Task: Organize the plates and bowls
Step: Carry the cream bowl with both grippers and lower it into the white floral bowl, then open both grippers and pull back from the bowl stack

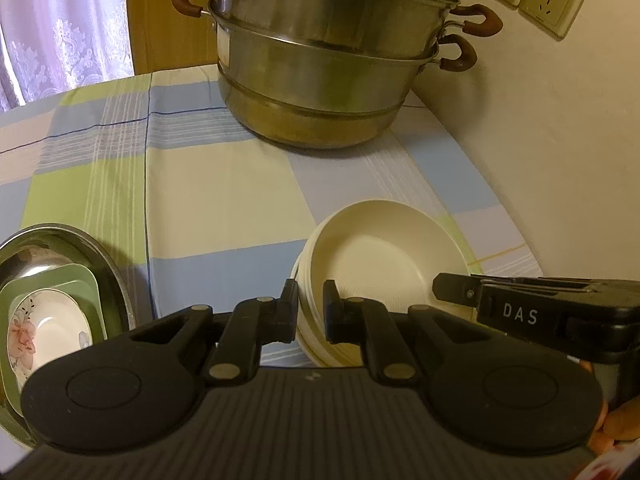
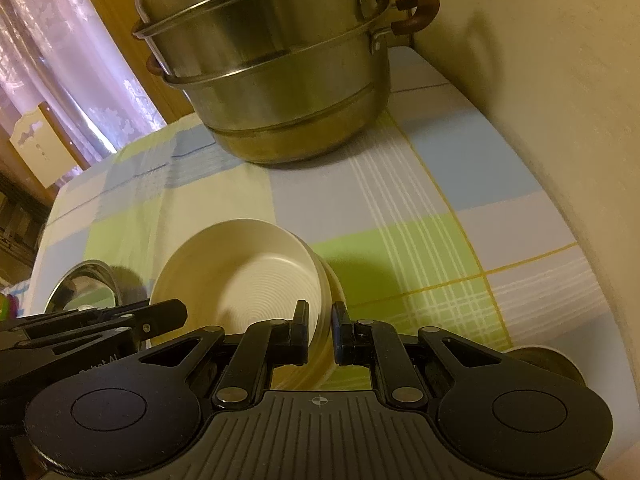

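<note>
Both tongs point(image 1: 310, 306) point(image 2: 320, 328) pinching opposite rims of cream bowls point(image 1: 384, 256), lower stack hidden.

Right tool point(image 2: 320, 330) clamped on near rim of cream ribbed round bowl stack point(image 2: 240, 280), one finger inside, one outside. Left tool point(image 2: 160, 320) at stack's left rim. Shiny steel basin point(image 2: 86, 278) just left. Large tiered stainless steamer pot point(image 2: 272, 80) behind, well apart, on checked pastel cloth covering counter point(image 2: 440, 220).
</note>
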`<state>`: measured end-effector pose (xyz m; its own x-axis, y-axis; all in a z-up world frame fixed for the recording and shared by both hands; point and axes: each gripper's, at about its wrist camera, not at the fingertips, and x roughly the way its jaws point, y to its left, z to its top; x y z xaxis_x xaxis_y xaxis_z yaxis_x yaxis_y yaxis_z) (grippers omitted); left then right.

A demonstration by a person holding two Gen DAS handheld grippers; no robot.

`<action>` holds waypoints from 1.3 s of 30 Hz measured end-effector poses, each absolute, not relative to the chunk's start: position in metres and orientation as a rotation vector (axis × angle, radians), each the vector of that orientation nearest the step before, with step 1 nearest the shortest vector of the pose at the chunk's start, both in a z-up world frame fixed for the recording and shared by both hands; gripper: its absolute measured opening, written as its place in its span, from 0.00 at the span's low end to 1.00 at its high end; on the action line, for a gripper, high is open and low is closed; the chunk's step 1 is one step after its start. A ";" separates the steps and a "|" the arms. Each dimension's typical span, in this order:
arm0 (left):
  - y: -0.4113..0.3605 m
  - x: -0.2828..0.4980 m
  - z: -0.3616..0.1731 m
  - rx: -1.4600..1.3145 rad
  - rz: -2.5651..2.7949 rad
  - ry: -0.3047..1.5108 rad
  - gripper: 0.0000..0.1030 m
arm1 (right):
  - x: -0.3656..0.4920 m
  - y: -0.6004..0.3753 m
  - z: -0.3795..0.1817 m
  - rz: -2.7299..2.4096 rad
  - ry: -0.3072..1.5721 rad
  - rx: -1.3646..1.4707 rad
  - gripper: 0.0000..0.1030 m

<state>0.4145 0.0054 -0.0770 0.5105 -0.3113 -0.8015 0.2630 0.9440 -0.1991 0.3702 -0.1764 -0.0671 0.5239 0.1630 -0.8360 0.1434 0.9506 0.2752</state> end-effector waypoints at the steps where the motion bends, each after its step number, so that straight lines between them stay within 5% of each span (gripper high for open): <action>1: 0.005 0.415 -0.078 -0.054 -0.347 0.980 0.10 | 0.371 -0.177 -0.067 0.012 1.028 0.331 0.11; 26: 0.006 0.412 -0.079 -0.066 -0.342 0.988 0.12 | 0.368 -0.175 -0.067 0.012 1.018 0.294 0.13; 30: 0.008 0.406 -0.071 -0.067 -0.336 0.968 0.14 | 0.359 -0.176 -0.059 0.021 0.979 0.296 0.41; 39: 0.017 0.371 -0.045 -0.058 -0.311 0.928 0.14 | 0.325 -0.182 -0.039 0.034 0.930 0.325 0.48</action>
<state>0.3710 0.0175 -0.0452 0.5583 -0.2886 -0.7778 0.2388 0.9538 -0.1825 0.3254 -0.1817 -0.0388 0.6007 0.1683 -0.7816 0.1102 0.9508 0.2895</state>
